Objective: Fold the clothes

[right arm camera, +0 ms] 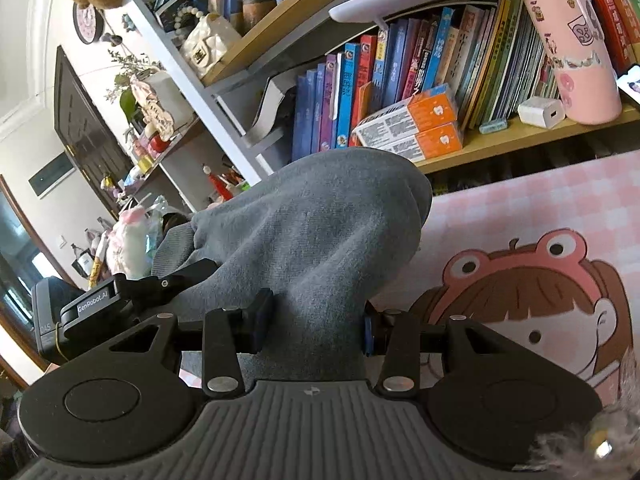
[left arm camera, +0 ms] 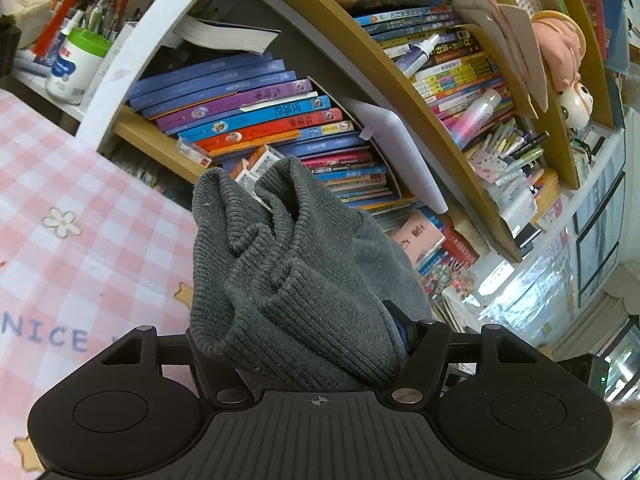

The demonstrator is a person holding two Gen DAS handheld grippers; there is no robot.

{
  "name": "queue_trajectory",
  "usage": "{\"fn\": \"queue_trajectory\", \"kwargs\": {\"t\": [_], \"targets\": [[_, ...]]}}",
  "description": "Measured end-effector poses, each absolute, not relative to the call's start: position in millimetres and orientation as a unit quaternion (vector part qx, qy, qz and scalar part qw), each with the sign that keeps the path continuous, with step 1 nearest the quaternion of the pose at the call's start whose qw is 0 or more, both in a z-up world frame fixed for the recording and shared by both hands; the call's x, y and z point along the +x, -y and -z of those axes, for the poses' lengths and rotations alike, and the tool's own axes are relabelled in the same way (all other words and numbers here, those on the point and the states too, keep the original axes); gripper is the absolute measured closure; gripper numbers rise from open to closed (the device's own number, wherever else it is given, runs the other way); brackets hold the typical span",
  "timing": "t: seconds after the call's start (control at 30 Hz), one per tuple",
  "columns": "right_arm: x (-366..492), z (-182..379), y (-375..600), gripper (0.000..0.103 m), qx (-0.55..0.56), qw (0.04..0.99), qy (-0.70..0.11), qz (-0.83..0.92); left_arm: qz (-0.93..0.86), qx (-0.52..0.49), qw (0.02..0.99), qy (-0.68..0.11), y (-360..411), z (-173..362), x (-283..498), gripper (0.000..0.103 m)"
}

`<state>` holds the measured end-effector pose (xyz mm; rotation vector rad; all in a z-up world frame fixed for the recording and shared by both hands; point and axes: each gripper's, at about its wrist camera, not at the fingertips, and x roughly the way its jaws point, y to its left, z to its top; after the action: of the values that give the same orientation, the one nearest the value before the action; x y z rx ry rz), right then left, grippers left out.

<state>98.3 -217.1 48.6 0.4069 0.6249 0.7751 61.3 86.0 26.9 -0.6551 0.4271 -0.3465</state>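
Left gripper (left arm camera: 308, 340): jaws closed on a bunched ribbed hem of the gray sweater (left arm camera: 288, 272). Fabric fills the gap between the 2 fingers and stands up in folds in front of the lens, lifted clear of the table.

Right gripper (right arm camera: 316, 328): jaws clamped on a smoother stretch of the same gray sweater (right arm camera: 320, 232); cloth is pinched between the 2 fingers (right arm camera: 260, 320) and bulges upward beyond them. The left gripper (right arm camera: 132, 292) shows at the left edge of this view, near and at about the same height, with sweater fabric running to it.

Below and beside the garment: pink checked tablecloth (left arm camera: 80, 208) with a flower print and the letters "NICE". In the right wrist view the cloth carries a cartoon girl in a frog hat (right arm camera: 540, 292).

Behind the table: bookshelf (left arm camera: 400, 80) packed with colored books (left arm camera: 248, 108). A white bottle with green cap (left arm camera: 76, 64) stands beside a cup of pens. Right wrist view: 2 orange-and-white boxes (right arm camera: 412, 128), a white charger (right arm camera: 540, 112) and a pink tumbler (right arm camera: 572, 48) sit on the shelf board.
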Motion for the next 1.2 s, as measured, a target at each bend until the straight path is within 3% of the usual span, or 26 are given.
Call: {"fn": "queue_trajectory", "kwargs": {"t": [1.2], "targets": [[179,-23,230,0.064,0.218,0.867,-0.308,-0.325,0.179,-0.326,0.9,-0.227,-79,-2,159,0.038]]}}
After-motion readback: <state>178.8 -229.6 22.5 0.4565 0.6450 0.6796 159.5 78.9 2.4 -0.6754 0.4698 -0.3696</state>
